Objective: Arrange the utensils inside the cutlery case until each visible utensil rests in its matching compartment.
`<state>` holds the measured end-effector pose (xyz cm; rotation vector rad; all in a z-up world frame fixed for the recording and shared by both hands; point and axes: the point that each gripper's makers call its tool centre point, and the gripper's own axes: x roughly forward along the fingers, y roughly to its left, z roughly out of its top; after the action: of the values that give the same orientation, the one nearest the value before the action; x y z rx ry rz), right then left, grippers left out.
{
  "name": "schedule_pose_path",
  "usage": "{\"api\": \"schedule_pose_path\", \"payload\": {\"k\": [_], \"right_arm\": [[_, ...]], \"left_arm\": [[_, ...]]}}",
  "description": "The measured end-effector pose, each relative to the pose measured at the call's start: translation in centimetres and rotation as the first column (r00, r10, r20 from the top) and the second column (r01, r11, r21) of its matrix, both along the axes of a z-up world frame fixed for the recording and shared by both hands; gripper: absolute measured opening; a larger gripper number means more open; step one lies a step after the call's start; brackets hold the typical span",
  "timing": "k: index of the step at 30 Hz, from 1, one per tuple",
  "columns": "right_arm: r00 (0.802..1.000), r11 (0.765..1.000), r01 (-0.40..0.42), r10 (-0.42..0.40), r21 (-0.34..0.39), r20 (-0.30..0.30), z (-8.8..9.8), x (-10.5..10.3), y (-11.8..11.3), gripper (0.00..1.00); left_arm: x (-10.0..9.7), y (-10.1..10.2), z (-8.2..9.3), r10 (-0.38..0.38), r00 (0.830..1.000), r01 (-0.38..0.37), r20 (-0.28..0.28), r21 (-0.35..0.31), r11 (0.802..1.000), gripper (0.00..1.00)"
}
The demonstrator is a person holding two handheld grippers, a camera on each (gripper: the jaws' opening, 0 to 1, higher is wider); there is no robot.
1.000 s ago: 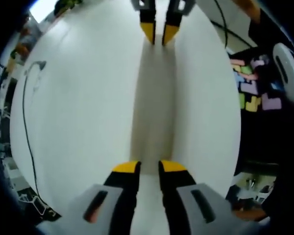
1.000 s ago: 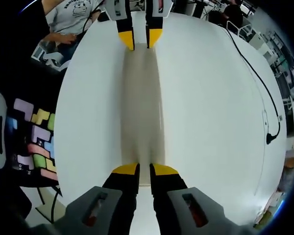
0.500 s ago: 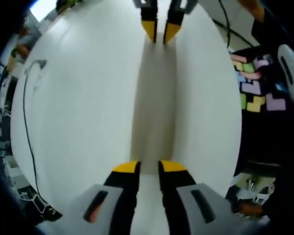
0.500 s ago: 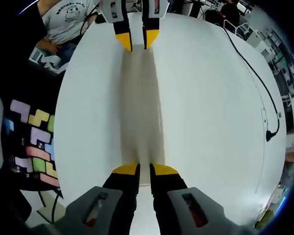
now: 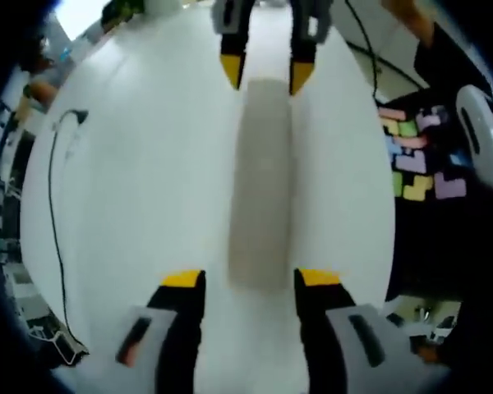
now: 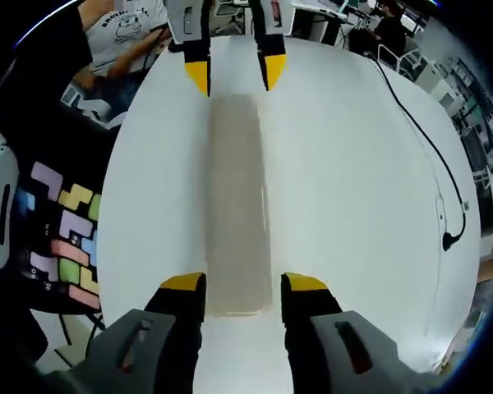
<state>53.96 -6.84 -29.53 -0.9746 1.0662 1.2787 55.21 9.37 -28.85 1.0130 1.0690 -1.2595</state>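
Room: busy workshop with desks and a seated person in a grey printed shirt beyond the far edge; pastel foam puzzle tiles cover the floor at 9 o'clock in the right gripper view.
Surface: wide white table, with a thin black cable trailing along its 3 o'clock side.
Cutlery case: long, narrow, pale beige plastic case, lying flat mid-table and running lengthwise from 6 to 12 o'clock.
Contents: its top looks shut and cloudy, so I cannot tell what lies inside or how the compartments run.
Left gripper: jaws spread wide and holding nothing, straddling one short end of the case.
Right gripper: likewise parted and empty, bracketing the opposite short end and facing the other head-on.
Step in hand: by my reckoning, settling on the case before opening it.
Doing it well: keep one gripper square across an end to pin the base, close evenly so the case does not skate on the smooth table, and lift the lid slowly and level.
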Motion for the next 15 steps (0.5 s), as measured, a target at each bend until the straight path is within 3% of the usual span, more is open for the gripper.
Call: {"api": "schedule_pose_path", "payload": {"k": [2, 5, 9, 15], "right_arm": [[1.0, 1.0, -0.01, 0.01, -0.018, 0.005, -0.7, -0.1, -0.2, 0.5], [1.0, 0.999, 0.0, 0.0, -0.033, -0.006, -1.5, -0.3, -0.4, 0.51], [1.0, 0.996, -0.026, 0.027, -0.081, 0.005, -2.4, -0.7, -0.8, 0.52], [1.0, 0.995, -0.025, 0.025, -0.094, -0.002, -3.5, -0.8, -0.7, 0.5]], "left_arm": [[-0.1, -0.1, -1.1, 0.003, 1.0, -0.003, -0.011, 0.008, 1.0, 0.59], [0.0, 0.2, -2.1, 0.007, 1.0, -0.007, 0.005, 0.045, 0.999, 0.64], [-0.5, -0.5, -3.2, -0.008, 1.0, 0.008, -0.004, 0.015, 1.0, 0.64], [-0.9, -0.4, -4.3, -0.026, 0.999, 0.026, -0.027, 0.0, 1.0, 0.59]]}}
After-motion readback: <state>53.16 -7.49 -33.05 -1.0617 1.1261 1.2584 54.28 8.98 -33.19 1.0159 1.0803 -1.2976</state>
